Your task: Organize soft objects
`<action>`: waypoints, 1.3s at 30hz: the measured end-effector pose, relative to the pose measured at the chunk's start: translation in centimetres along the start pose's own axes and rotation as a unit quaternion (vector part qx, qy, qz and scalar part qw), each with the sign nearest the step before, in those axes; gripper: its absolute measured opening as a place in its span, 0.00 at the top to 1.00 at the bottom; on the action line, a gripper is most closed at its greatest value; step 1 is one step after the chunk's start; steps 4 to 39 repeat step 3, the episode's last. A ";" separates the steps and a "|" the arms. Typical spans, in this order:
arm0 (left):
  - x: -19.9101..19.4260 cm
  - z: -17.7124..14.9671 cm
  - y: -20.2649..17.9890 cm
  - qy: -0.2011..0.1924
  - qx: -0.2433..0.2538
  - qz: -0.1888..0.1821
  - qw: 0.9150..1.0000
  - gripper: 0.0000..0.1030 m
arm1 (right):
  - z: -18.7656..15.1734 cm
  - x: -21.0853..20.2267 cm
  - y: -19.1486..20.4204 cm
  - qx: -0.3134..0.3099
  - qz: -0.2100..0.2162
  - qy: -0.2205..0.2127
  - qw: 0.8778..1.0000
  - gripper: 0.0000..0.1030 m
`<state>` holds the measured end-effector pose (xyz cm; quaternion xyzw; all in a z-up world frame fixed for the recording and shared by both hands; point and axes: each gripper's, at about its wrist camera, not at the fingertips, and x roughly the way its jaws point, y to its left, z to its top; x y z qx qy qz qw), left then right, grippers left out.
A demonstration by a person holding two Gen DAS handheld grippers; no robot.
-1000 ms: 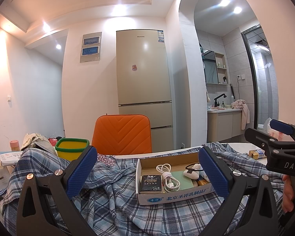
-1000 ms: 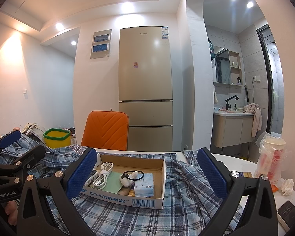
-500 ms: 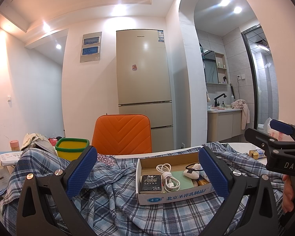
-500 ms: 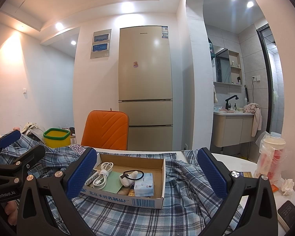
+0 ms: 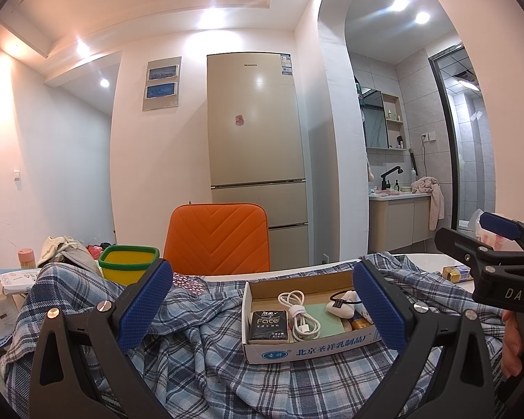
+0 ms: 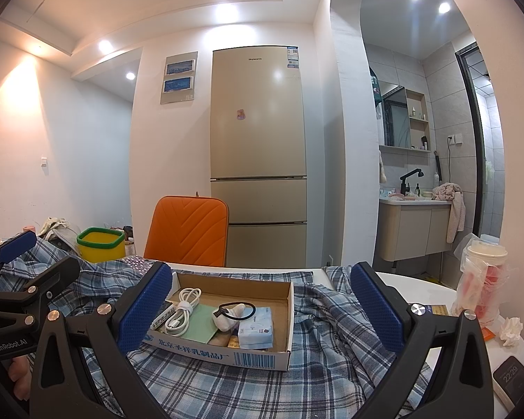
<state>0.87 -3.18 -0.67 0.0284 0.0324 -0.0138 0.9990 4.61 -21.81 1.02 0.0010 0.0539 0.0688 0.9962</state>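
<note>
Both sets of fingers spread wide, empty: left gripper (image 5: pixel 262 309), right gripper (image 6: pixel 260 309). Rumpled blue plaid cloth (image 6: pixel 332 317) draped over white counter (image 6: pixel 426 288), pinned under open cardboard box (image 6: pixel 262 352); likely needs clearing first.

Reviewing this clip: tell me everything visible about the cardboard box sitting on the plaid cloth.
The cardboard box is a shallow, open-topped tray, brown inside, white outside with blue Chinese print and a barcode. It rests flat on the crumpled blue plaid cloth, between the two open grippers, touched by neither. Inside lie a coiled white cable, a green pad, a black hair tie over a white bundle, a pale blue tissue pack and, in the left view, a black tissue pack.
</note>
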 end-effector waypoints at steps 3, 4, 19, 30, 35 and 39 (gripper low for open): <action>-0.1 -0.1 0.0 -0.002 0.000 0.000 1.000 0.00 | 0.0 0.1 0.1 0.000 -0.003 0.004 1.000 0.00; -0.1 -0.1 0.0 -0.002 0.000 0.000 1.000 0.00 | 0.0 0.1 0.1 0.000 -0.003 0.004 1.000 0.00; -0.1 -0.1 0.0 -0.002 0.000 0.000 1.000 0.00 | 0.0 0.1 0.1 0.000 -0.003 0.004 1.000 0.00; -0.1 -0.1 0.0 -0.002 0.000 0.000 1.000 0.00 | 0.0 0.1 0.1 0.000 -0.003 0.004 1.000 0.00; -0.1 -0.1 0.0 -0.002 0.000 0.000 1.000 0.00 | 0.0 0.1 0.1 0.000 -0.003 0.004 1.000 0.00; -0.1 -0.1 0.0 -0.002 0.000 0.000 1.000 0.00 | 0.0 0.1 0.1 0.000 -0.003 0.004 1.000 0.00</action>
